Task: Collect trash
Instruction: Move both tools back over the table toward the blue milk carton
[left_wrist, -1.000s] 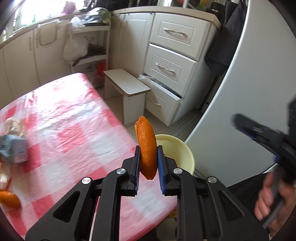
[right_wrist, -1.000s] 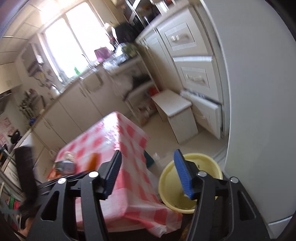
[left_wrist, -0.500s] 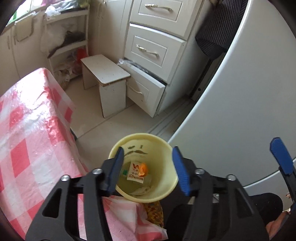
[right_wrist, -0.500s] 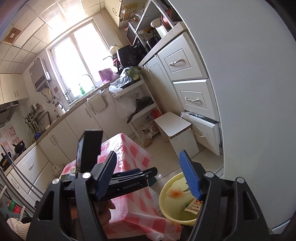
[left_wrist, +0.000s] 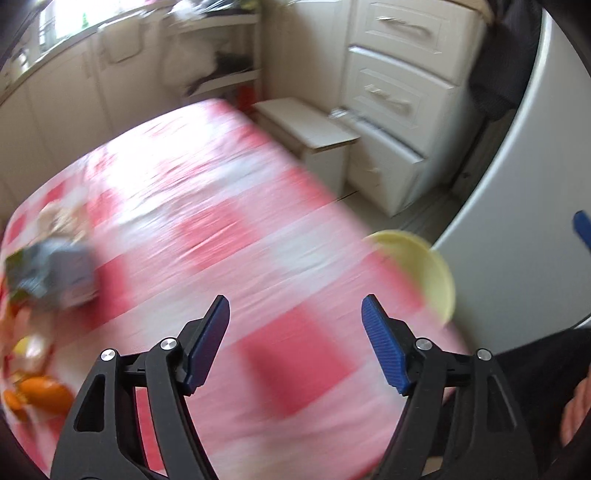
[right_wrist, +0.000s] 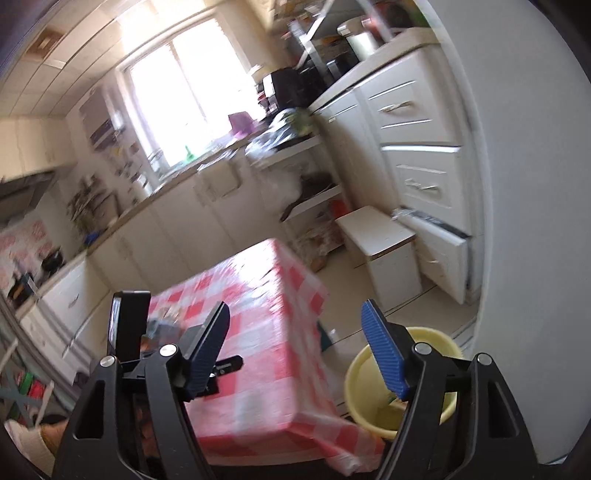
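Above the red-checked desk (left_wrist: 236, 229), the left gripper (left_wrist: 295, 317) gapes wide and holds nothing; half a second ago it hung over the yellow trash bin (left_wrist: 424, 266), which now sits just off the desk's right corner. Beside that bin, the right gripper (right_wrist: 295, 325) is equally wide and empty. On the desk's left edge lie one grey-blue packet (left_wrist: 55, 273) and one orange peel (left_wrist: 40, 397), blurred. One white stool (left_wrist: 306, 129) stands behind.

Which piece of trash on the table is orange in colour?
The peel at the table's near-left corner; the crumpled wrapper beyond it is grey-blue.
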